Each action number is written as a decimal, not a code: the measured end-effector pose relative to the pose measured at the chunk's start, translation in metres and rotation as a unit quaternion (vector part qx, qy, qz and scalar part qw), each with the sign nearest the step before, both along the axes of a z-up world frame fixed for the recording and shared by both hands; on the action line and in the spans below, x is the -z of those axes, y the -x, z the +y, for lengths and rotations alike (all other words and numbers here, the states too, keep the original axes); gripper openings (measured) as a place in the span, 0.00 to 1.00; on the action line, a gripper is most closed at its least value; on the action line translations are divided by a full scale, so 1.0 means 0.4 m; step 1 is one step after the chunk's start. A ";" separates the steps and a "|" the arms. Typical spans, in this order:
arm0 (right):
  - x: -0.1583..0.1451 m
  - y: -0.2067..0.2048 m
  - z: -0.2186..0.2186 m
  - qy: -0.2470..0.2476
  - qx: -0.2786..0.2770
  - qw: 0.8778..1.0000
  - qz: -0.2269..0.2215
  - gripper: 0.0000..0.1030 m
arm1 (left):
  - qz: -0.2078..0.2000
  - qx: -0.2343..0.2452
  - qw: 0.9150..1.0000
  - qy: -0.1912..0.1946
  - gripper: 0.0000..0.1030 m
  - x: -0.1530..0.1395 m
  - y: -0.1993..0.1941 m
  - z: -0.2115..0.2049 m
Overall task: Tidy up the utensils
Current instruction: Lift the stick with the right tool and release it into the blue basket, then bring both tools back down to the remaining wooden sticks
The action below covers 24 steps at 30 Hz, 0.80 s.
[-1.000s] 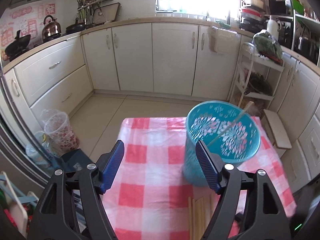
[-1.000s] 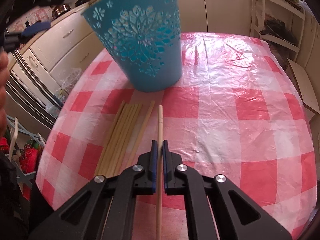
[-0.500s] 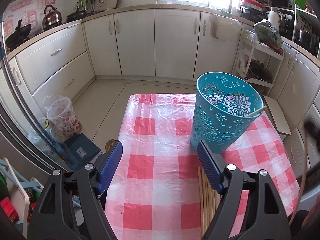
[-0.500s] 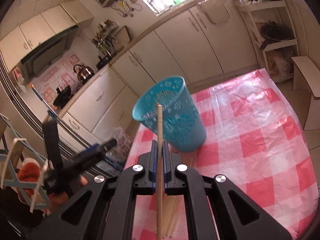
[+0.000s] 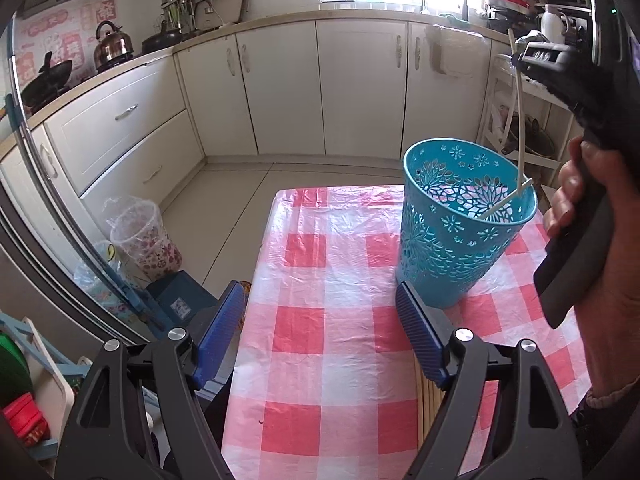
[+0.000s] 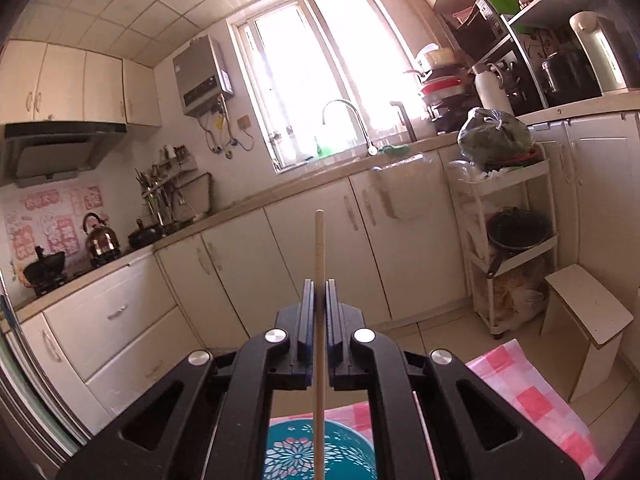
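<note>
A: While the right tongs [image 6: 316, 292] are clenched on one chopstick [image 6: 319, 248], where is it?

B: Upright in their grip, its lower end over the basket [image 5: 460, 224], which stands on the checked worktop [image 5: 320, 280] below them. A second stick [image 5: 505, 203] already leans inside against the rim.

A: And the left tongs [image 5: 320, 320]?

B: Spread wide, grasping nothing, with the basket just ahead of their right finger. More sticks [image 5: 428, 392] lie flat beneath that finger.

A: How will the chopstick handle?

B: Probably light, stiff and smooth, so it could swivel or slide. A hold near the middle, as here, looks sensible.

A: What does each view add?

B: The left view shows the basket whole, the leaning stick, the spare sticks and the hand [image 5: 580, 200] holding the right tool. The right view alone shows the pinch up close, with only the basket's mouth below.
</note>
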State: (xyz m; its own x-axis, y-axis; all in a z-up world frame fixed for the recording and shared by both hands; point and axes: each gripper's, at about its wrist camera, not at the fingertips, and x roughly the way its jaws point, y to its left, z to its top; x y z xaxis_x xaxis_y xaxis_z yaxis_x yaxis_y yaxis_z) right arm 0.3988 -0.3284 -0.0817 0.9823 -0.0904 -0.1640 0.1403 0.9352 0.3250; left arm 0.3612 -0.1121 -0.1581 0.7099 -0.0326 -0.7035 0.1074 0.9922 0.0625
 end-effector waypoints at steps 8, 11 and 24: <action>0.080 0.013 0.021 0.049 0.022 0.998 0.023 0.06 | 0.020 0.003 1.000 0.016 0.72 0.028 -0.012 0.005; 0.100 0.016 0.025 0.058 0.023 0.998 0.021 0.06 | 0.022 0.005 1.000 0.020 0.72 0.032 -0.012 0.004; 0.148 0.090 -0.006 0.036 0.018 0.998 0.042 0.19 | 0.023 0.004 0.999 0.027 0.72 0.017 -0.004 0.003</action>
